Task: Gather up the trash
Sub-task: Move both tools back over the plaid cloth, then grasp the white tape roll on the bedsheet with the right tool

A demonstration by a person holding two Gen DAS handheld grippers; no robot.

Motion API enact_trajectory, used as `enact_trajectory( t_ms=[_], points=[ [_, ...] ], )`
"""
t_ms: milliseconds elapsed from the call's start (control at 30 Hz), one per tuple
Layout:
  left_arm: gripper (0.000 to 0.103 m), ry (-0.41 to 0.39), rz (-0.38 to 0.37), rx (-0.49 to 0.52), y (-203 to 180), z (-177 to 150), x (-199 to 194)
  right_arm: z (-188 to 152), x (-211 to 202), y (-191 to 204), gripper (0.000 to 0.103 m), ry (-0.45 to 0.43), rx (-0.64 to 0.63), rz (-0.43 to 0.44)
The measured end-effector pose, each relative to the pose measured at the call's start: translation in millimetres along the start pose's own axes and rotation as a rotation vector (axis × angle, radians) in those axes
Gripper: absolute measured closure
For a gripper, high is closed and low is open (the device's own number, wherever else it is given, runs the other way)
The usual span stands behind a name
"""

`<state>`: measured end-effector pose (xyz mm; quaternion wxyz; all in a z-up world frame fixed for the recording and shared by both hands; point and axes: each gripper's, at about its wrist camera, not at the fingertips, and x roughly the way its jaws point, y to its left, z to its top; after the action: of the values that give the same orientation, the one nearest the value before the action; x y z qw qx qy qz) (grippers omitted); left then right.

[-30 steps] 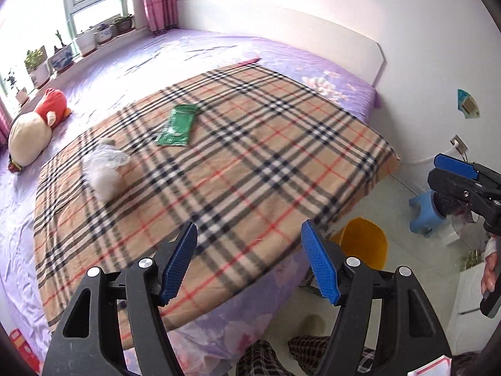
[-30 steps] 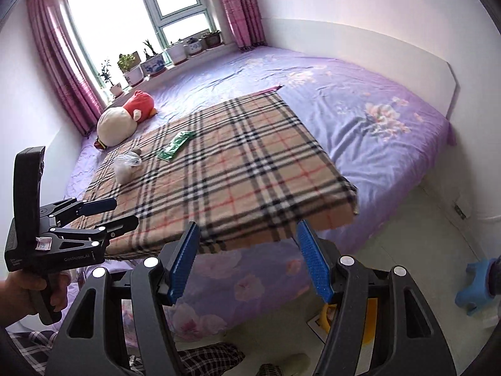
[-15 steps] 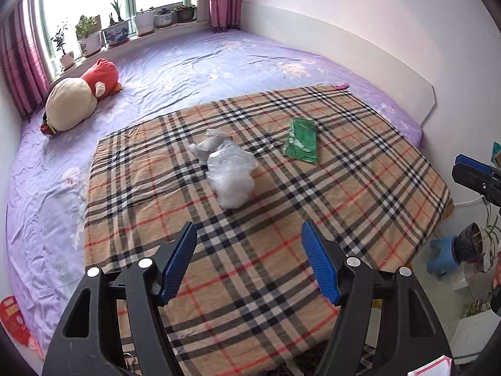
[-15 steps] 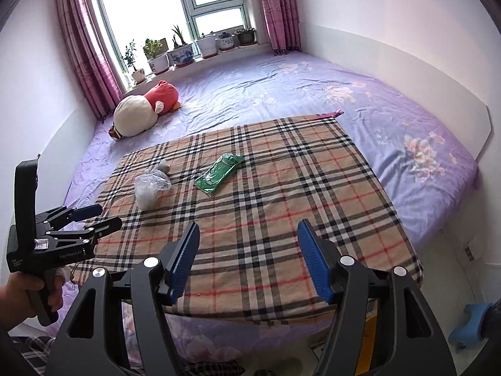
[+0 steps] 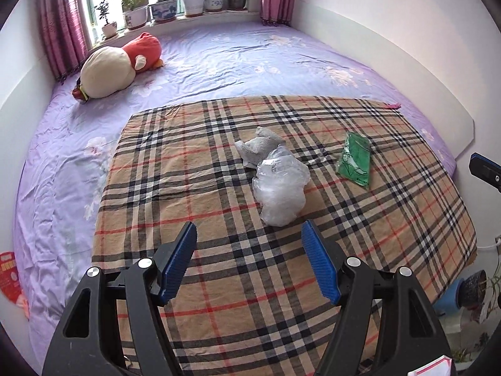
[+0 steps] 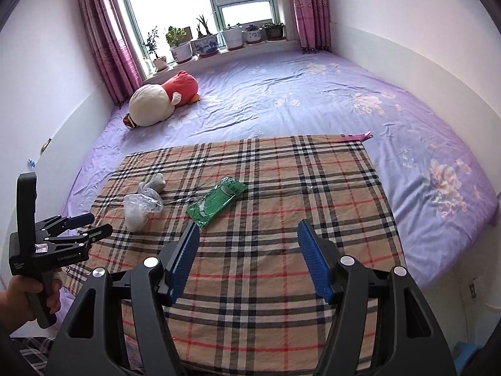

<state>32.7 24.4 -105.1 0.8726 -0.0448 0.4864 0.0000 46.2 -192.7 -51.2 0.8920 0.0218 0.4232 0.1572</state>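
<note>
Three pieces of trash lie on the plaid blanket [image 5: 188, 188]: a crumpled clear plastic bag [image 5: 280, 189], a grey crumpled cloth-like wad [image 5: 258, 147] touching its far side, and a flat green wrapper [image 5: 357, 158] to the right. My left gripper [image 5: 249, 264] is open and empty, just short of the clear bag. My right gripper [image 6: 247, 258] is open and empty above the blanket, the green wrapper [image 6: 216, 200] a little ahead and left of it. The right view also shows the clear bag [image 6: 141, 208], the grey wad [image 6: 155, 183] and the left gripper [image 6: 84, 224].
The blanket lies on a purple bedsheet [image 5: 235, 59]. A red and cream plush toy [image 5: 119, 65] lies near the window, with potted plants [image 6: 200, 42] on the sill. A blue stool [image 5: 451, 294] and a dark pot [image 5: 474, 288] stand on the floor at the right.
Both grippers have swung from the bed's edge and floor to face over the blanket. The trash now lies closer and more centred in both views. Both grippers stay open.
</note>
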Motion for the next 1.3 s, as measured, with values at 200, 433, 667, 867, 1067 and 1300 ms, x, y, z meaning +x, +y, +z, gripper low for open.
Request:
enact_trajectory(
  t_ms=[200, 433, 667, 867, 1067, 1300],
  points=[
    [0.033, 0.013, 0.081, -0.102, -8.2, 3.6, 8.9, 29.8, 23.4, -35.6, 0.037, 0.017, -0.055, 0.067],
    [0.032, 0.019, 0.139, -0.186, -25.4, 6.7, 16.2, 65.0, 48.9, -90.8, 0.037, 0.007, -0.079, 0.077],
    [0.030, 0.043, 0.189, -0.239, -44.3, 15.1, 31.7, 104.0, 81.2, -182.1, 0.036, -0.034, 0.011, -0.011],
    [0.030, 0.062, 0.227, -0.274, -52.9, 21.0, 43.4, 125.8, 159.4, -253.6, 0.034, 0.009, 0.039, -0.093],
    [0.029, 0.081, 0.266, -0.312, -57.4, 20.7, 53.4, 122.4, 279.0, -303.2, 0.034, 0.132, 0.004, -0.100],
    [0.028, 0.102, 0.334, -0.354, -55.4, 16.3, 62.5, 112.1, 399.9, -312.3, 0.034, 0.240, -0.054, -0.062]
  ],
)
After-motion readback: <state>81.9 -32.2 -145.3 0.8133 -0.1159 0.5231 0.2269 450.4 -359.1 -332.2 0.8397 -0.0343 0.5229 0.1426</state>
